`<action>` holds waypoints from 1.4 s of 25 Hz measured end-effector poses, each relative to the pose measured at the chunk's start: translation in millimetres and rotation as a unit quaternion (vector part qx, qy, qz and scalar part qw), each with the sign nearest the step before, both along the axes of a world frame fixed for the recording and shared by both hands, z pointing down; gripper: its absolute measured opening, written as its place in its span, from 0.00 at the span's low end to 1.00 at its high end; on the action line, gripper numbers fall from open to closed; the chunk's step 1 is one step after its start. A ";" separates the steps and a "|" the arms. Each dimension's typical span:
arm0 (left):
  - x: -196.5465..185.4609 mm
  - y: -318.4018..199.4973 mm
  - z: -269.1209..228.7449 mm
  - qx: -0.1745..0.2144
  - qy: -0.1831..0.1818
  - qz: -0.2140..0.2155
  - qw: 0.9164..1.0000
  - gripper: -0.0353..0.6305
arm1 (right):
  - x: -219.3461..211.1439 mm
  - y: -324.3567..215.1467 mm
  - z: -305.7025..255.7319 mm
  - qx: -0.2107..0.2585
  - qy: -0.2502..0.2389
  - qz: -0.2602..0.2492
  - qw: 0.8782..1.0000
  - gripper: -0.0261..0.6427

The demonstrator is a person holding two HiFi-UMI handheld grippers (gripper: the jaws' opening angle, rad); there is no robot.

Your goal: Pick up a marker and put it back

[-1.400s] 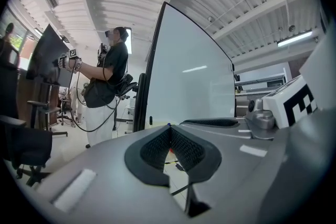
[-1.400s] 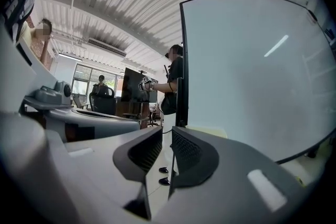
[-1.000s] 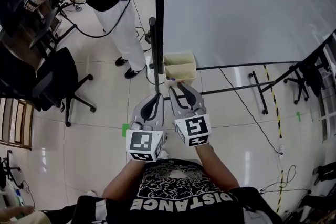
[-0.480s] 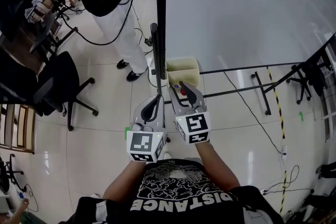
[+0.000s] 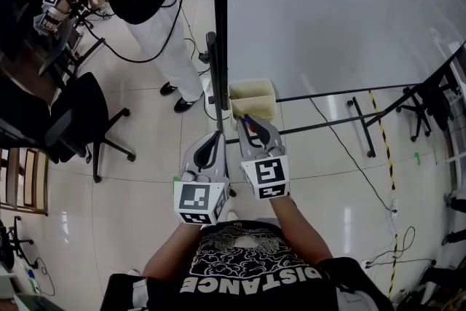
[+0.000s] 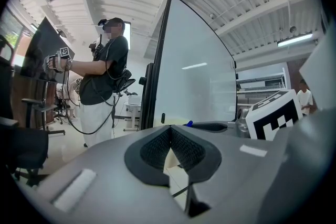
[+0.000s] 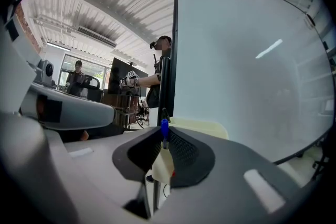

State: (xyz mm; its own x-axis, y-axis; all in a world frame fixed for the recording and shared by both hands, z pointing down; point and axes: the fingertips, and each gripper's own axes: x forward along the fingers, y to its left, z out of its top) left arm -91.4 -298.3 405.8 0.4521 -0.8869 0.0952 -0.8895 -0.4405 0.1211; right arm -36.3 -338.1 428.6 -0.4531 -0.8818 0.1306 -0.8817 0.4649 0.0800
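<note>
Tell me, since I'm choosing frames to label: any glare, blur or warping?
Head view: wide-angle bend curves the big white whiteboard's edges; the glossy tile floor mirrors lights. Right gripper view: a lamp streak glares on that board; the blue-capped marker is clear. Left gripper view: black vignetted corners.

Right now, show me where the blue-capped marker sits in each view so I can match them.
Head view: marker at the right gripper's tips, just below the cream bin.
Left gripper view: only its blue cap, right of centre, beyond the jaws.
Right gripper view: marker at centre, upright between that gripper's closing jaws.
Shared landmark: the whiteboard, in all three.
</note>
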 end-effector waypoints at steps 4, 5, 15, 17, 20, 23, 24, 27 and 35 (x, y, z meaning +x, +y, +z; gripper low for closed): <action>0.2 1.4 1.3 0.002 0.000 0.000 1.000 0.06 | 0.9 1.1 -1.3 0.008 0.002 0.003 1.000 0.09; 0.1 1.4 0.3 0.003 0.000 0.000 1.000 0.06 | 0.8 1.5 -4.6 0.011 0.001 0.003 1.000 0.09; 2.9 8.9 -5.6 0.006 0.008 0.002 1.000 0.06 | 6.3 13.8 -28.5 0.036 -0.005 0.008 0.999 0.09; 6.3 11.5 -6.4 0.009 0.008 0.004 1.000 0.06 | 9.9 19.4 -35.7 0.046 -0.009 0.008 0.999 0.09; 11.3 14.0 -9.2 0.014 0.008 0.004 1.000 0.06 | 16.2 27.5 -48.1 0.058 -0.018 0.007 0.998 0.09; 15.0 19.3 -14.2 0.018 0.008 0.000 1.000 0.06 | 20.4 39.1 -61.9 0.069 -0.026 0.003 0.997 0.09; 17.1 21.6 -15.7 0.018 0.008 0.000 1.000 0.06 | 21.8 43.4 -66.3 0.073 -0.028 0.001 0.997 0.09; 24.9 28.4 -19.2 0.017 0.010 0.000 1.000 0.06 | 25.8 55.0 -76.2 0.084 -0.031 -0.003 0.996 0.09; 46.2 57.0 -29.8 0.030 0.007 -0.001 1.000 0.06 | 41.9 94.3 -91.9 0.105 -0.036 -0.015 0.994 0.09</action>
State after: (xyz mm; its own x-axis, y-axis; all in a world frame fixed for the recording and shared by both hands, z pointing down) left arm -45.2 -241.3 376.0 0.4513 -0.8917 0.0354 -0.8888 -0.4457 0.1068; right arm 5.6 -243.8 336.7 -0.4813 -0.8721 -0.0882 -0.8746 0.4710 0.1152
